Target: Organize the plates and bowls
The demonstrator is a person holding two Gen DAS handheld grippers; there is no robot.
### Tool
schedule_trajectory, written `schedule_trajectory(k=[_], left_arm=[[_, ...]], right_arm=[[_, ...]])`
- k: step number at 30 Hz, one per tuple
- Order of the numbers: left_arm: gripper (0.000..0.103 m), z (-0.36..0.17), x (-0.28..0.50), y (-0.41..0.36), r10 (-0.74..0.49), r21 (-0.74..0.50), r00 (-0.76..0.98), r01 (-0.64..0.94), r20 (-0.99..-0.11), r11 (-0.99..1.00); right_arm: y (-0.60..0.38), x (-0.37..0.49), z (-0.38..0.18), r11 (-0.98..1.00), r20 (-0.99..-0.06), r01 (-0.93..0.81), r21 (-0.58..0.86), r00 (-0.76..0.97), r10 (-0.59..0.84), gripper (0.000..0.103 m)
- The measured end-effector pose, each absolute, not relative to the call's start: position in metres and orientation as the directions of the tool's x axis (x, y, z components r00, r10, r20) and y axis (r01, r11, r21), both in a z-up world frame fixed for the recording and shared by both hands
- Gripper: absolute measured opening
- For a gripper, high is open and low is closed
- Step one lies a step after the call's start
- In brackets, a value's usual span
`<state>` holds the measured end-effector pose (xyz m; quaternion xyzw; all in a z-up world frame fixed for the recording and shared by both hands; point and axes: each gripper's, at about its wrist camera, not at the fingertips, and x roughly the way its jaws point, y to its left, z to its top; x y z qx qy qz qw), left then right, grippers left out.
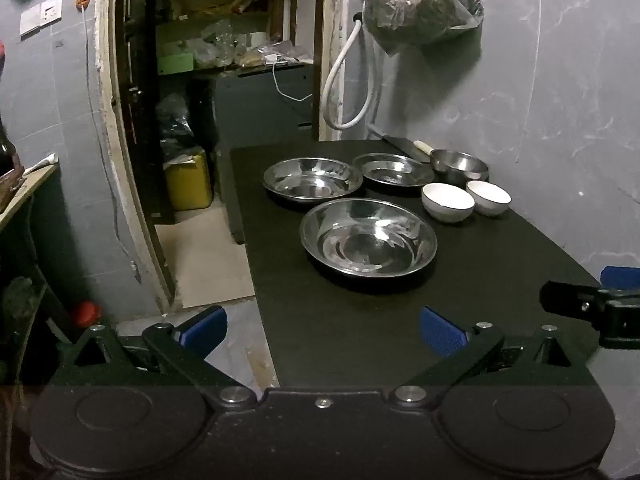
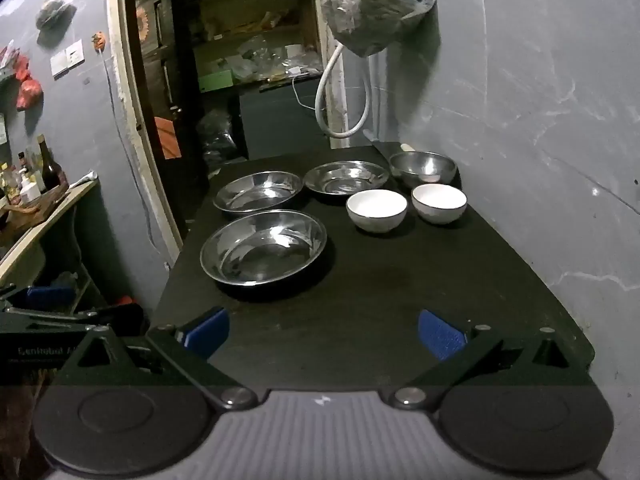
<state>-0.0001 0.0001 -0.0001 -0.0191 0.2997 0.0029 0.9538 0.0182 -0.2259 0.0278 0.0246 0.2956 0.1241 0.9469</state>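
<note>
Steel plates [image 1: 368, 238] and bowls [image 1: 448, 201] dot a black table [image 2: 400, 280] against grey wall; both tongs gape empty.

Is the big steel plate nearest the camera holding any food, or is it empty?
Empty. The nearest steel plate shows only bare, shiny metal with light reflections across its bottom in both views; nothing lies in it.

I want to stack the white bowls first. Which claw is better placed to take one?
Probably the right claw: the white bowls lie nearly straight ahead of it, open and empty.
</note>
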Motion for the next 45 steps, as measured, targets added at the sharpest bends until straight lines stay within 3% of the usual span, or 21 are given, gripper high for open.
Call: schedule_trajectory(k=[45], left_arm=[[0.102, 0.0027, -0.0027, 0.0015, -0.021, -0.029, 0.823, 0.006, -0.568, 1.0]], right_arm=[[-0.2287, 0.0138, 0.0312, 0.971, -0.554, -0.21, 0.115, 0.798, 0.238, 0.103]])
